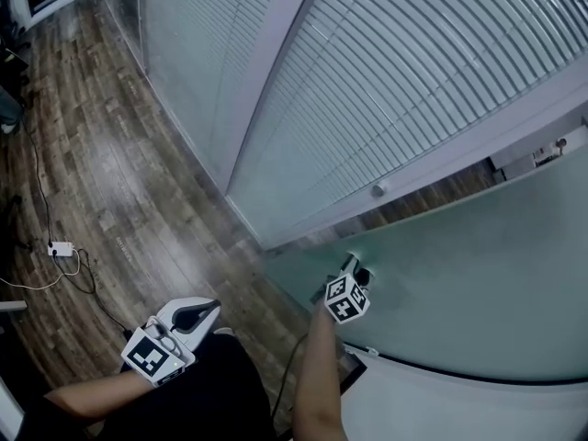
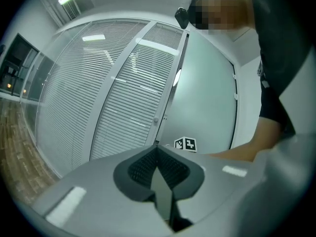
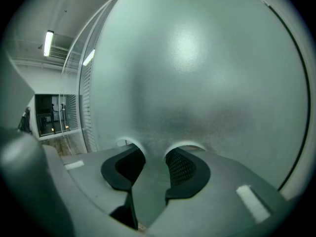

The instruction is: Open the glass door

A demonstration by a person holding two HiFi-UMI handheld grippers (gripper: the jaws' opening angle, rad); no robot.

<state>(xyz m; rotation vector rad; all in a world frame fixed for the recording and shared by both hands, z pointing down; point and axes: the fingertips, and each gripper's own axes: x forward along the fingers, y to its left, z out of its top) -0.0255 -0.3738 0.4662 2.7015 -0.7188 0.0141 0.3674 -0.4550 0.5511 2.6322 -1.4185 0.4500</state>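
Note:
The frosted glass door (image 1: 459,274) stands partly swung out from the white frame (image 1: 441,159) of the blinded glass wall. My right gripper (image 1: 356,272) is up against the door's face near its free edge. In the right gripper view the frosted pane (image 3: 197,73) fills the picture, and the jaws stand apart with their tips at the glass and nothing gripped. My left gripper (image 1: 204,312) hangs low at the left, away from the door, jaws together and empty. In the left gripper view the door (image 2: 207,93) and the right gripper's marker cube (image 2: 185,144) show ahead.
A glass partition with horizontal blinds (image 1: 367,81) runs along the back, with a small round knob (image 1: 378,189) on its frame. The floor is wood planks (image 1: 119,173). A white power strip (image 1: 61,248) with cables lies at the left. My own dark clothing fills the bottom middle.

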